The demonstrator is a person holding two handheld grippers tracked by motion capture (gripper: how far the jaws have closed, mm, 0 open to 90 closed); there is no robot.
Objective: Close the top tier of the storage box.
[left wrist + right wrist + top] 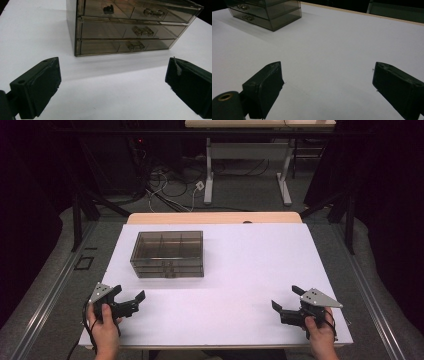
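A smoky see-through drawer box [168,254] stands on the white table top [240,270], left of centre. Its drawers are pushed in, and small clear handles [135,45] show on their fronts in the left gripper view. The box [265,11] also sits at the far left in the right gripper view. My left gripper [129,294] rests open near the front left edge, pointing toward the box, with nothing between its jaws. My right gripper [286,298] is open near the front right edge, also holding nothing.
The white sheet covers a wooden table whose far edge [215,217] shows beyond it. Black frame legs [80,215] stand at both sides. A second table's white legs [209,175] and loose cables [165,190] lie on the floor behind.
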